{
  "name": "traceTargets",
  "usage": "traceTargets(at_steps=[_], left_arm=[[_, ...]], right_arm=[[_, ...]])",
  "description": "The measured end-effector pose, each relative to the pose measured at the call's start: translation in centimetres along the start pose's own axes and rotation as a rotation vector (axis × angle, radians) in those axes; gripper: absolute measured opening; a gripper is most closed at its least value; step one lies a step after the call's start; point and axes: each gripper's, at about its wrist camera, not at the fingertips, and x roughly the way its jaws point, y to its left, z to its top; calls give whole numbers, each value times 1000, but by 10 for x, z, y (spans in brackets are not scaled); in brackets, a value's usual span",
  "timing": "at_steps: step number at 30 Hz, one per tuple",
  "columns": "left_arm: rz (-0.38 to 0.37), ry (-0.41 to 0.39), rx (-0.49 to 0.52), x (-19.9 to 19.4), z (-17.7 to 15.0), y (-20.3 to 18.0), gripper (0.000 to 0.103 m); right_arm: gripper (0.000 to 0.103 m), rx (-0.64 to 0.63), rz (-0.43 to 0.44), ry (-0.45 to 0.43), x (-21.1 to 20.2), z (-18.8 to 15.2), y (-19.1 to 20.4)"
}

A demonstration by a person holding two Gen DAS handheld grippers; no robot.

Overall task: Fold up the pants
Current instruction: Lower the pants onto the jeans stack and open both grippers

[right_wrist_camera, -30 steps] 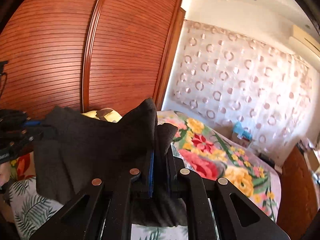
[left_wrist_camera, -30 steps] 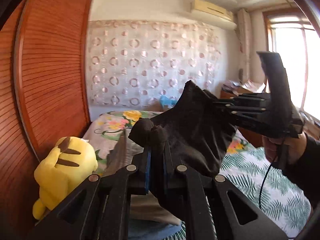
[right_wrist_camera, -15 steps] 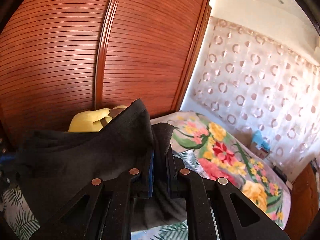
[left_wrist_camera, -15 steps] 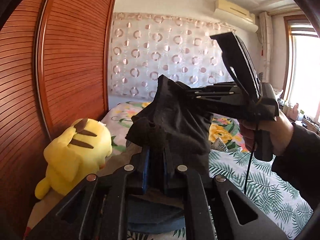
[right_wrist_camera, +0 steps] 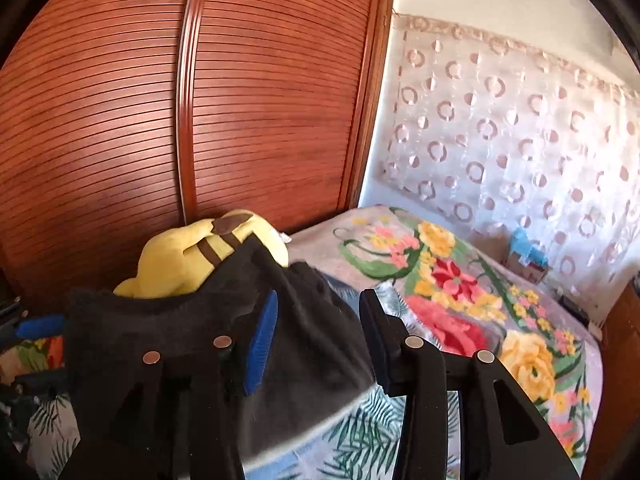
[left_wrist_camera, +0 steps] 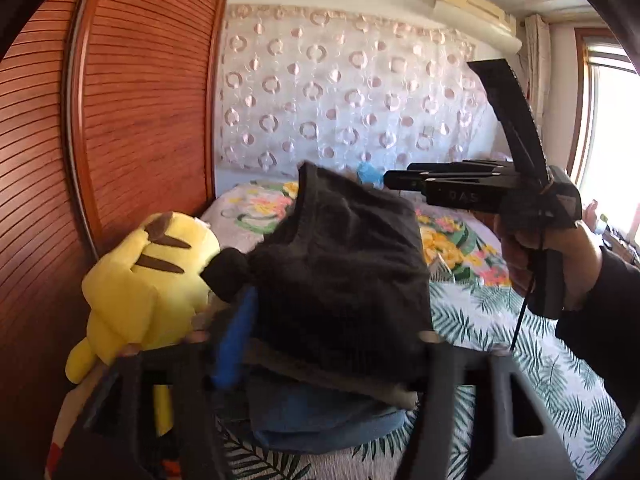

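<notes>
The folded dark pants [left_wrist_camera: 344, 264] sag over a stack of folded clothes [left_wrist_camera: 320, 420] on the bed. My left gripper [left_wrist_camera: 332, 328] is opening; the cloth lies loose between its wide jaws and neither pad presses it. The right gripper [left_wrist_camera: 390, 180], held by a hand, sits just beyond the pants' far corner. In the right wrist view the pants [right_wrist_camera: 132, 320] drape over the blue pad [right_wrist_camera: 262, 344] of my right gripper [right_wrist_camera: 320, 300]. Its jaws are opening too, with cloth between them but not pinched. A blue pad [right_wrist_camera: 40, 326] of the left gripper shows at the far left.
A yellow plush toy [left_wrist_camera: 148, 272] leans against the slatted wooden wardrobe doors [left_wrist_camera: 140, 120], right beside the stack. The bed's floral blanket [right_wrist_camera: 460, 280] and palm-leaf sheet [left_wrist_camera: 540, 360] spread to the right. A patterned curtain [left_wrist_camera: 340, 100] hangs behind the bed.
Both grippers were shut on the pants' corners; both now have their jaws apart and the cloth has slumped onto the stack. The right gripper has shifted right, off the pants.
</notes>
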Motion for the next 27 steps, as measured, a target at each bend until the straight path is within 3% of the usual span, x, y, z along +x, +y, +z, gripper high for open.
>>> traceTargets(at_steps=[9,16,18,21,27], left_arm=[[6,85,21,9,-9,-3,86],[22,98,56,-3,-11,-12,92],[15,107,80,-7,-12,-16,92],[4,105,92,-17,-15,-25,103],[-34,88,117,-36,-17,-43,103]], right_arm=[[44,108,-76,108,21,-18,-18],[44,153,-60,73,4,-16,-9],[44,162,-60,55,-11,-20,-4],[44,187,-60,33,-38,-34,3],[46,229,-78,6,-98,-69,24]])
